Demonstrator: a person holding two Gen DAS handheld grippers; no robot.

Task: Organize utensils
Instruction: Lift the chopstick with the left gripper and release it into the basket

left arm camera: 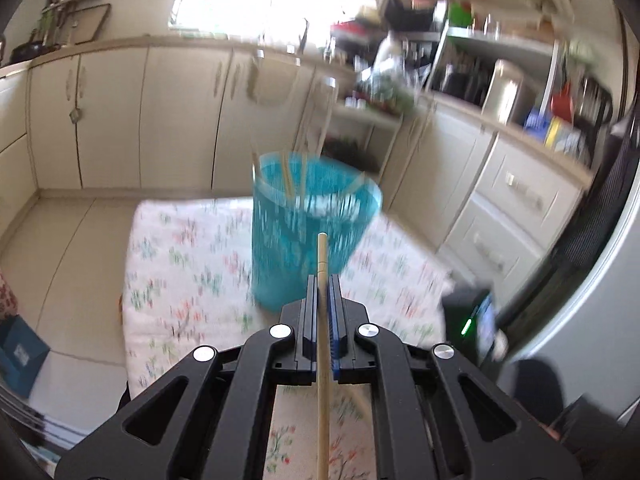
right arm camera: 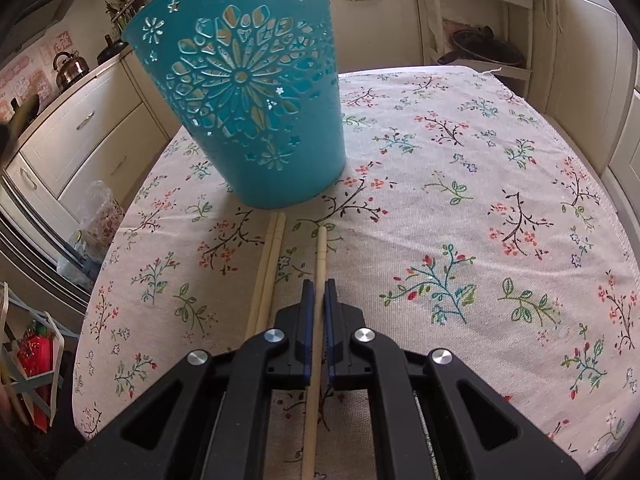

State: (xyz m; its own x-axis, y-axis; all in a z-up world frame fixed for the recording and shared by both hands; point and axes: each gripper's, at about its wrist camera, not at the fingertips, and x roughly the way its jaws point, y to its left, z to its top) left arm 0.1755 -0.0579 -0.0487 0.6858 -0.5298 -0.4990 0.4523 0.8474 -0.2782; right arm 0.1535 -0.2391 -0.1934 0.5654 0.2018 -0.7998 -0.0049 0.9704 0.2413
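Observation:
A teal cut-out plastic holder (left arm camera: 312, 228) stands on the floral tablecloth (left arm camera: 188, 272), with several wooden chopsticks leaning inside it. My left gripper (left arm camera: 323, 280) is shut on a wooden chopstick (left arm camera: 322, 256), held raised in front of the holder; this view is blurred. In the right wrist view the holder (right arm camera: 256, 92) stands just ahead. My right gripper (right arm camera: 319, 284) is shut on another wooden chopstick (right arm camera: 321, 252), low over the cloth. Two more chopsticks (right arm camera: 269, 264) lie side by side on the cloth left of it, their tips near the holder's base.
The tablecloth (right arm camera: 480, 200) spreads to the right of the holder. Cream kitchen cabinets (left arm camera: 120, 120) and cluttered counters ring the table. A dark device with a green light (left arm camera: 472, 320) sits at the table's right edge. A kettle (right arm camera: 72, 66) stands on the left counter.

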